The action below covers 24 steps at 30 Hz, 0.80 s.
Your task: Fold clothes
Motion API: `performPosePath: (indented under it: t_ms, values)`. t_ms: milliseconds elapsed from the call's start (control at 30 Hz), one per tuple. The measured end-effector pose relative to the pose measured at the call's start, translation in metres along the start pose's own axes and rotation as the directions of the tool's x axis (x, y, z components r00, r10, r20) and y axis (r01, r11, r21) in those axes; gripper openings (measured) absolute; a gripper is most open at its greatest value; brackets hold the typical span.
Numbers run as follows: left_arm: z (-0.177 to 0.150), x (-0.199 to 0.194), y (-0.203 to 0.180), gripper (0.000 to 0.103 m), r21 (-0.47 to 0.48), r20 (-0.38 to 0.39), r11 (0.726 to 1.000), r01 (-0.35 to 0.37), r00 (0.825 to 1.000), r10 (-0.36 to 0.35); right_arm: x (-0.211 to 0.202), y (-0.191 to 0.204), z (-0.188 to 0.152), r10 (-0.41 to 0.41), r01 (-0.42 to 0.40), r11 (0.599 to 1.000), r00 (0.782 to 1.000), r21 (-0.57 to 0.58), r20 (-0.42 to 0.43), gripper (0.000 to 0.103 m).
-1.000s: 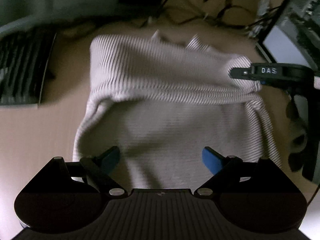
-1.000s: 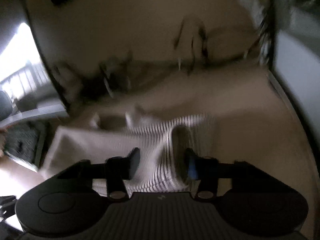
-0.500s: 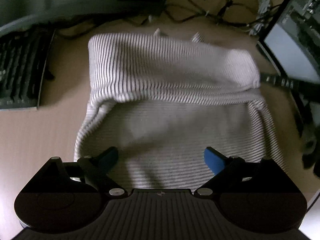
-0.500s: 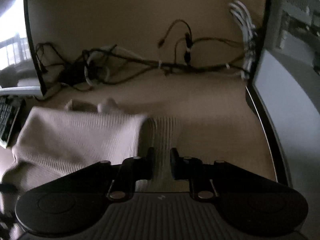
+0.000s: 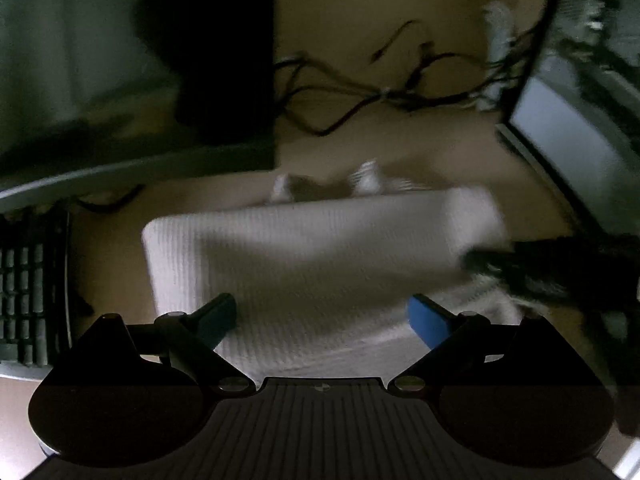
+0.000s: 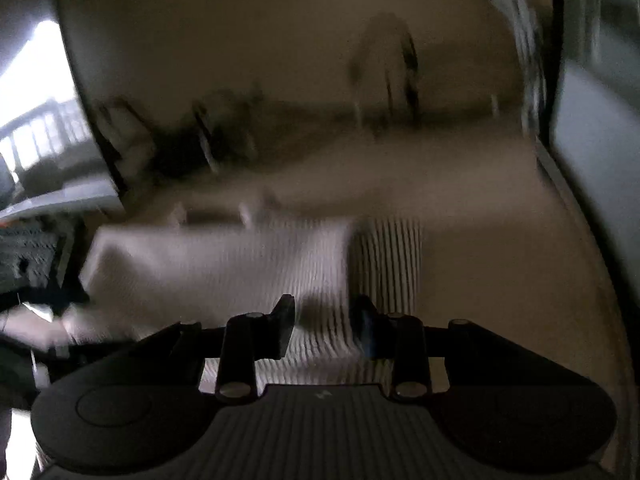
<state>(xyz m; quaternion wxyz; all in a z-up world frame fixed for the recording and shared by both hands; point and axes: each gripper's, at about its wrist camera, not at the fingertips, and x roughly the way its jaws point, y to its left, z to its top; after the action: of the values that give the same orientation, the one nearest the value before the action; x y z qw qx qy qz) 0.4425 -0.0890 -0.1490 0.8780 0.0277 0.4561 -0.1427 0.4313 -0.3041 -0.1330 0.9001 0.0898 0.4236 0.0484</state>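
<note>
One pale, finely striped ribbed knit garment (image 5: 320,256), folded, lies on one tan wooden desk (image 5: 432,140). Two black two-finger grippers hover over it: the left gripper (image 5: 322,316) and the right gripper (image 6: 322,320). One dark keyboard (image 5: 30,284) sits at the left. One tangle of black cables (image 5: 360,88); its strands blur beyond counting.

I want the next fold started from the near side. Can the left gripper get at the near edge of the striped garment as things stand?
Probably yes. The left gripper stands open just over the striped garment, nothing lies between its fingers and the cloth, and the right gripper works only the far right corner.
</note>
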Motion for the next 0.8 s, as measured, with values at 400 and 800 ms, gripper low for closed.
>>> performPosePath:
  t_ms: [400, 800]
  values:
    - [-0.007, 0.019, 0.013, 0.099, 0.003, 0.002, 0.999, 0.045, 0.999, -0.045, 0.002, 0.022, 0.070, 0.040, -0.033, 0.992, 0.998, -0.125, 0.055, 0.042]
    - [-0.009, 0.018, 0.017, 0.100, 0.010, 0.026, 0.997, 0.076, 0.997, -0.077, 0.097, 0.053, 0.081, 0.016, -0.024, 0.982, 0.999, -0.186, -0.042, 0.056]
